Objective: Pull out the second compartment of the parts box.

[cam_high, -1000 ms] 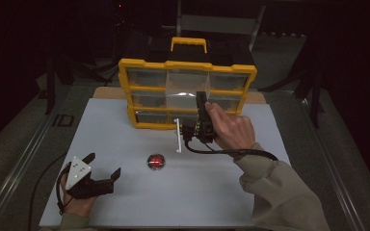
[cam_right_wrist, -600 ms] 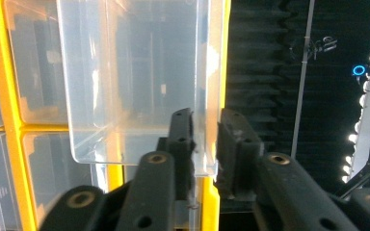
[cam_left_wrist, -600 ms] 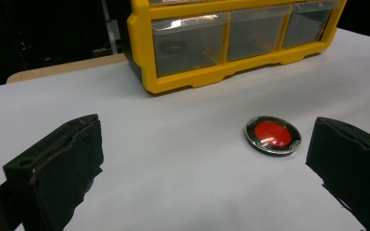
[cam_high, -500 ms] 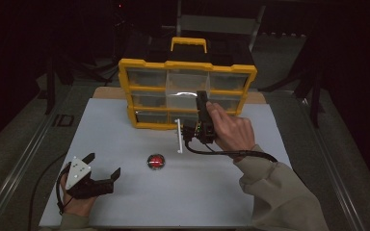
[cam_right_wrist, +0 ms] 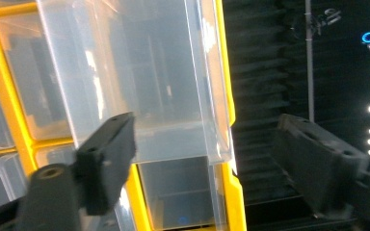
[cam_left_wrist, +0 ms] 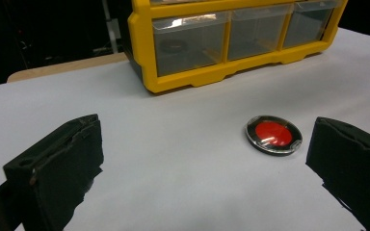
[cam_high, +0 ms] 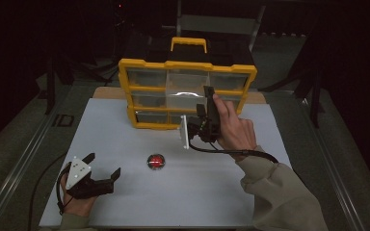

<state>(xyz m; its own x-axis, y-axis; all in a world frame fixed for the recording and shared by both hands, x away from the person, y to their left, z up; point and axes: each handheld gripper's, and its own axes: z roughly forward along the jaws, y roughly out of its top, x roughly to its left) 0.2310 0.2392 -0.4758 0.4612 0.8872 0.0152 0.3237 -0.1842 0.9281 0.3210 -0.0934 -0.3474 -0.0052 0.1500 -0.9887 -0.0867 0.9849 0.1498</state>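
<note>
the right gripper has just been opening its jaws, nothing between them, at the pulled-out clear drawer of the yellow organizer. back straight off. left gripper rests open near the red disc.

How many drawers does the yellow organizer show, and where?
9 drawers in the yellow organizer: three rows of three. The middle drawer is pulled out; the right gripper partly hides some.

black two-jaw grippers, grey three-cornered plate, black trailing cables, beige sleeve.
</note>
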